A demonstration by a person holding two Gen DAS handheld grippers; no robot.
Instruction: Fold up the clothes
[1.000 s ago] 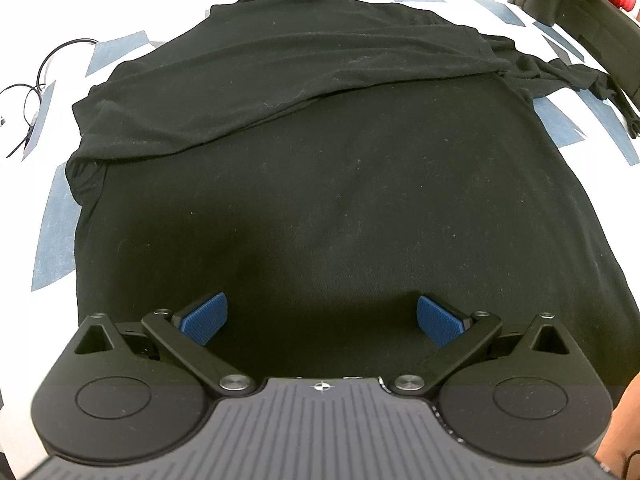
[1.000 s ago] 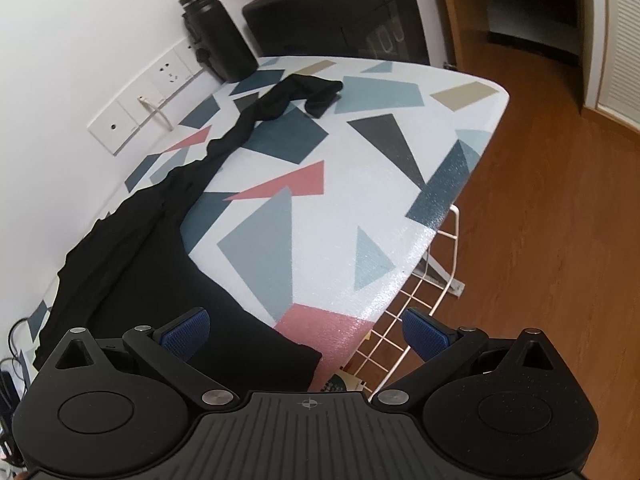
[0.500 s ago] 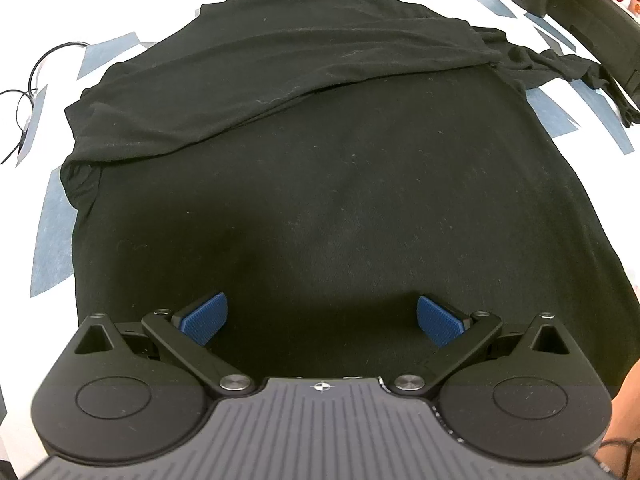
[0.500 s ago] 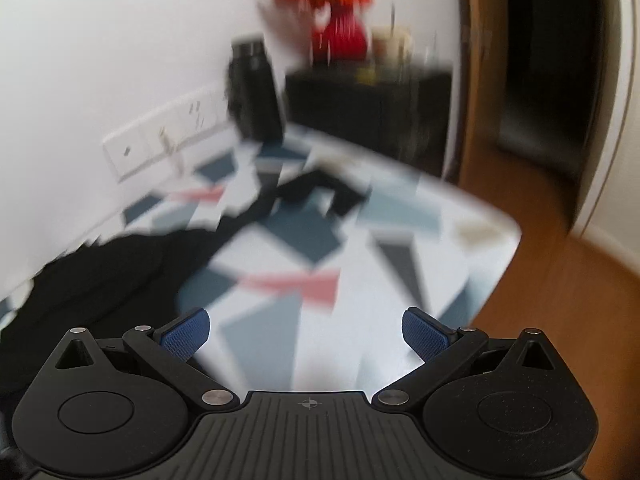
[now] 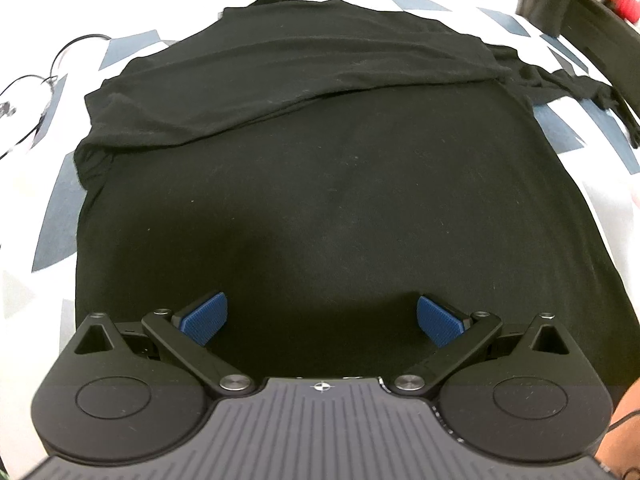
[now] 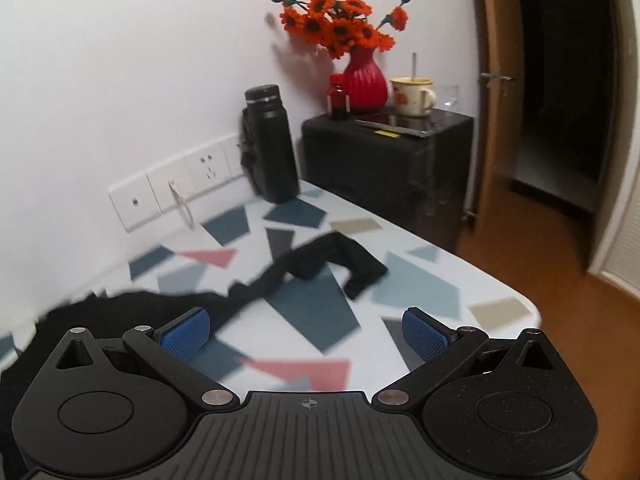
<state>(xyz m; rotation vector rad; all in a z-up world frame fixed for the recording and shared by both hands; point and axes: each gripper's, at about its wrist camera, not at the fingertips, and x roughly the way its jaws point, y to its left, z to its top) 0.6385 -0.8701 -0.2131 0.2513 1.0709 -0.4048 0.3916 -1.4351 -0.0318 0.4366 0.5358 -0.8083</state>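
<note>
The black garment (image 5: 320, 184) lies spread on the patterned board (image 6: 420, 280), its sleeve (image 6: 340, 256) trailing right. Both our left gripper (image 5: 320, 314) and right gripper (image 6: 306, 330) are released. We should pinch the sleeve end and fold it inward smoothly.

Matt black cloth garment (image 5: 320, 184), glossy red vase (image 6: 365, 84)

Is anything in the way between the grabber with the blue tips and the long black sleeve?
Nothing visible is. The right hand-held gripper is open, and only bare patterned board lies between it and the black sleeve.
</note>
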